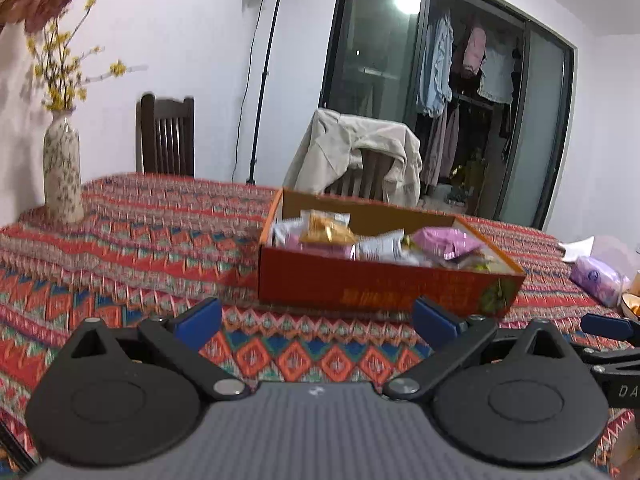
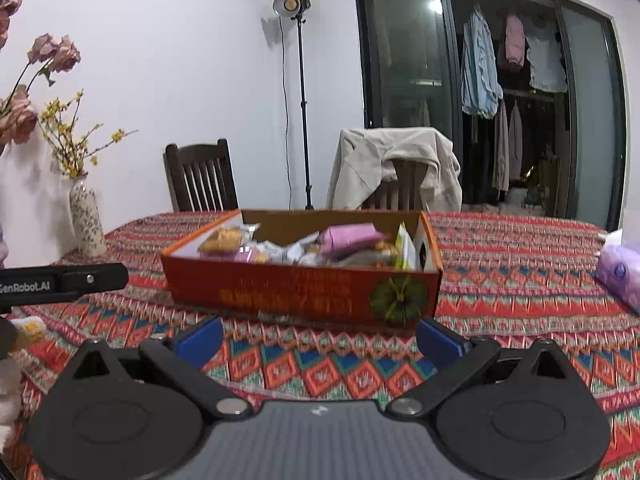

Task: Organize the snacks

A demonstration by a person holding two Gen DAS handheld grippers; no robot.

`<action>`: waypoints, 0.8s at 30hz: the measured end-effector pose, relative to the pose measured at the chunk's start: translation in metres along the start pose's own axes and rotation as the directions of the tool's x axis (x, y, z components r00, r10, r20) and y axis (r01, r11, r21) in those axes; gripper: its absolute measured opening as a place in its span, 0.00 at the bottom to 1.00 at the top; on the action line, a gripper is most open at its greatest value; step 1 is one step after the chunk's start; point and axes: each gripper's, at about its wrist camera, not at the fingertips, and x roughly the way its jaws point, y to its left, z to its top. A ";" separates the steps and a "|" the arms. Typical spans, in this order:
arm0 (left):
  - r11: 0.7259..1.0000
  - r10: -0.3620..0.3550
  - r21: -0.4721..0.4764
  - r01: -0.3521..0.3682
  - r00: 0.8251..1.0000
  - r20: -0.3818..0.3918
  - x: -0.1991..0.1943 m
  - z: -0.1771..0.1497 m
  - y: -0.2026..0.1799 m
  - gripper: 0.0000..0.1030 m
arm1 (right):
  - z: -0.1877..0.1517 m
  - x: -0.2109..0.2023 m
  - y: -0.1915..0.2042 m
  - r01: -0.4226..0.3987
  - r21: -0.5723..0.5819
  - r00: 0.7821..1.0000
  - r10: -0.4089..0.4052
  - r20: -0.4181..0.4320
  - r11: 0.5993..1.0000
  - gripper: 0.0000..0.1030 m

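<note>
A: Your left claw [image 1: 316, 320] is spread wide, its blue pads [image 1: 200, 322] far apart with nothing between them, hanging over the patterned table [image 1: 120, 264].

B: And the right one?

A: Your right claw [image 2: 318, 338] is just as wide apart and holds nothing either. Both face the red cardboard box [image 1: 372, 284], which sits on the table just ahead of the pads, not touching them.

B: Where are the snacks?

A: Piled inside the box: an orange packet [image 1: 326, 230] towards its left end, a pink packet [image 1: 446, 242] towards its right, white wrappers between. The lower layers are hidden by the box wall, and the lettering on its front is too blurred to read.

B: Anything cut off?

A: A purple tissue pack [image 2: 620, 276] at the right edge, partly out of frame, and a floral vase [image 1: 62, 172] far left.
</note>
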 end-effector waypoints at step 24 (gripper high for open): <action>0.999 -0.003 0.037 0.004 0.999 -0.036 -0.004 -0.022 -0.004 1.00 | -0.011 0.004 0.000 -0.001 0.018 0.999 0.002 -0.046 1.000 1.00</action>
